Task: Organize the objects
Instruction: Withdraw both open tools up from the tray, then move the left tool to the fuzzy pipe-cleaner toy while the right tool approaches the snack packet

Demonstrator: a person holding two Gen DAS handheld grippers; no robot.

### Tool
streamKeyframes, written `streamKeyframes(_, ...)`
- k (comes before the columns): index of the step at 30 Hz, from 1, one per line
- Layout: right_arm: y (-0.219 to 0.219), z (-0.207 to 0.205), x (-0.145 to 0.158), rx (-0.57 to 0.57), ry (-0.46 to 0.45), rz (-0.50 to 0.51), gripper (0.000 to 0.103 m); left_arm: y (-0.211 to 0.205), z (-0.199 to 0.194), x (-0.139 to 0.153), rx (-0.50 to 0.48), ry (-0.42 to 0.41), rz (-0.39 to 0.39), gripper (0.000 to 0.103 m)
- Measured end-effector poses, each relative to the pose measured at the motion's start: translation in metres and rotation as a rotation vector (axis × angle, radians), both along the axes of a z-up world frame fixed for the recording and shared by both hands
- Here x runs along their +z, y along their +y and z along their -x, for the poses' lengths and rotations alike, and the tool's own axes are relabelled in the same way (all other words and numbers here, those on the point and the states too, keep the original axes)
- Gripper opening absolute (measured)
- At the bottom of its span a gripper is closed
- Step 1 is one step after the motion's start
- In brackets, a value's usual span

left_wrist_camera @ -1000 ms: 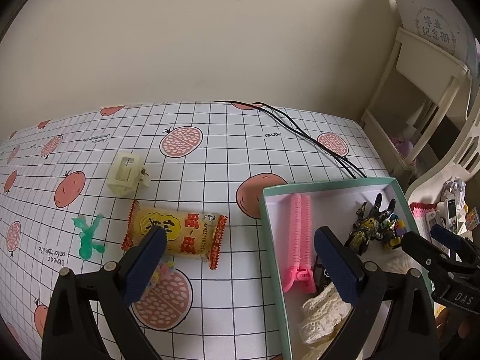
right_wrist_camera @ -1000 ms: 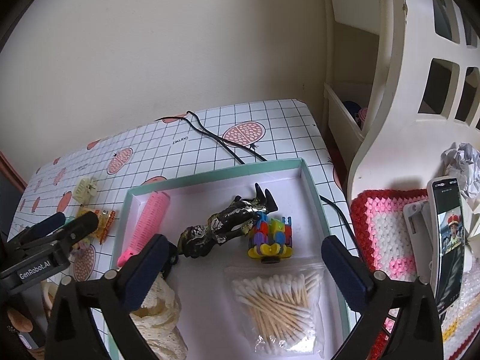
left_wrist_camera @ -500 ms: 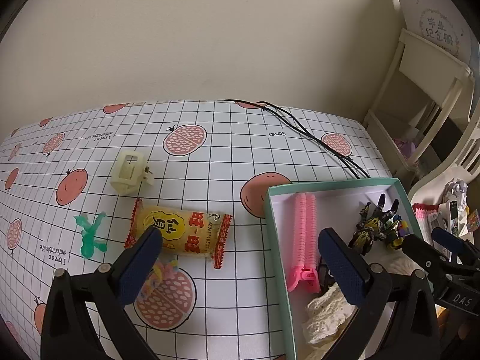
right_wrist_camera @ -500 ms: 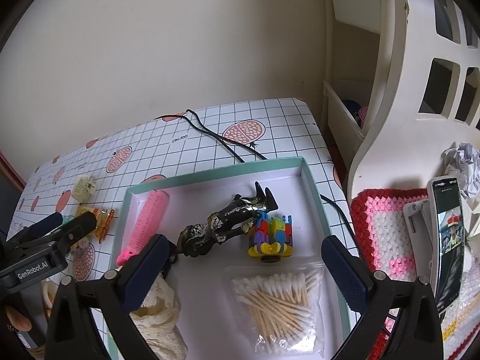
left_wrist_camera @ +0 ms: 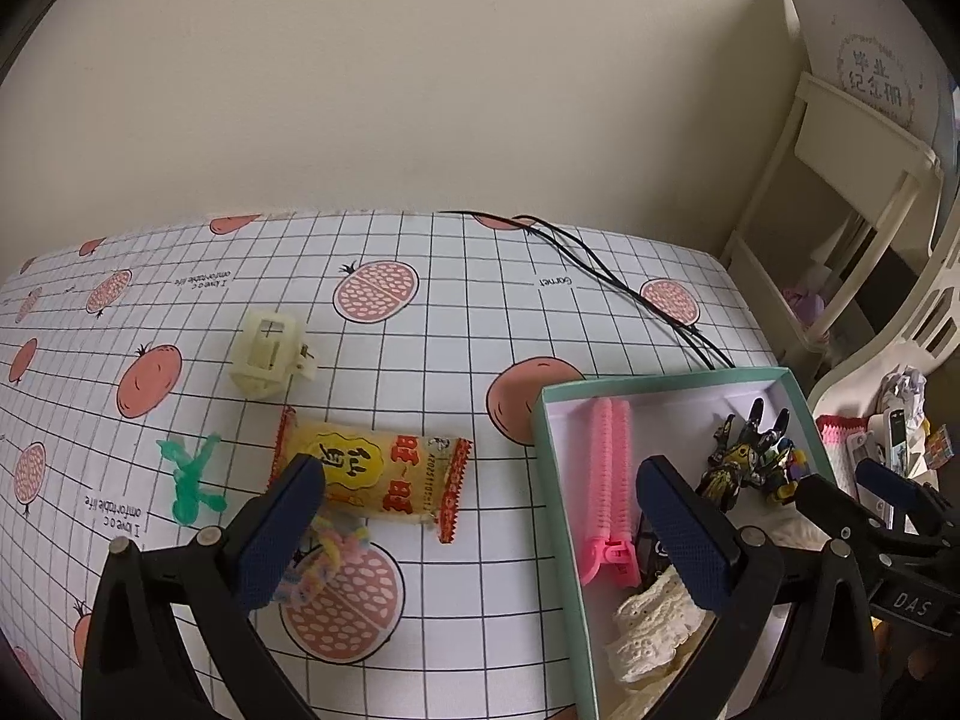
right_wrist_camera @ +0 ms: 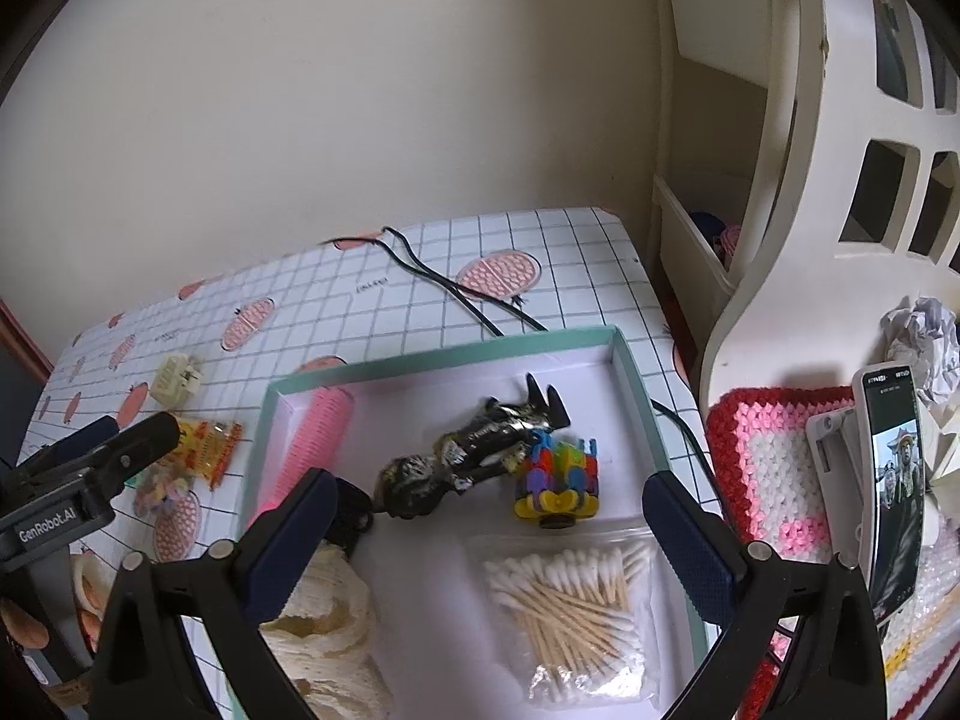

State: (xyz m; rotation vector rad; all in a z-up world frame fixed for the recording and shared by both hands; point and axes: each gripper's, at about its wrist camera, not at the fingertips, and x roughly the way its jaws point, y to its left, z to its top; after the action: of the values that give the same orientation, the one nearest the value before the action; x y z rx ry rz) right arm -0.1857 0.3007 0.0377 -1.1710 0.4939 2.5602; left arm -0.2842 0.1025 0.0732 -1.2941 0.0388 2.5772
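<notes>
Left gripper had pulled back, jaws spread and empty, snack packet lying crosswise lower-left of frame, nearest it.

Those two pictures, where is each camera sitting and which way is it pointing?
Left wrist: sits on the left gripper, looking over the table at the snack packet; its open fingers show.
Right wrist: sits on the right gripper, looking down into the box; its open fingers show.
Shared: both see the box, the pink curler and the other gripper.
</notes>
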Motion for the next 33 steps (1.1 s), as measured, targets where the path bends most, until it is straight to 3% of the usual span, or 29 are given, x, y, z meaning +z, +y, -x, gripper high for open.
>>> streamKeyframes(10, -0.028, 0.003, 0.03, 0.012, 0.102, -0.011, 0.103, -0.044, 0.0, 0.027, 0.041, 0.072, -0.037, 0.103)
streamKeyframes(18, -0.069, 0.026, 0.039, 0.081, 0.103, -0.061, 0.103, -0.09, -0.001, 0.041, 0.081, 0.092, -0.045, 0.103)
streamKeyframes(30, -0.109, 0.076, 0.029, 0.149, 0.057, -0.024, 0.103, -0.136, 0.014, 0.023, 0.149, 0.005, -0.054, 0.103)
streamKeyframes(33, -0.121, 0.083, 0.025, 0.173, 0.048, -0.029, 0.103, -0.141, 0.018, 0.013, 0.155, -0.018, -0.027, 0.103)
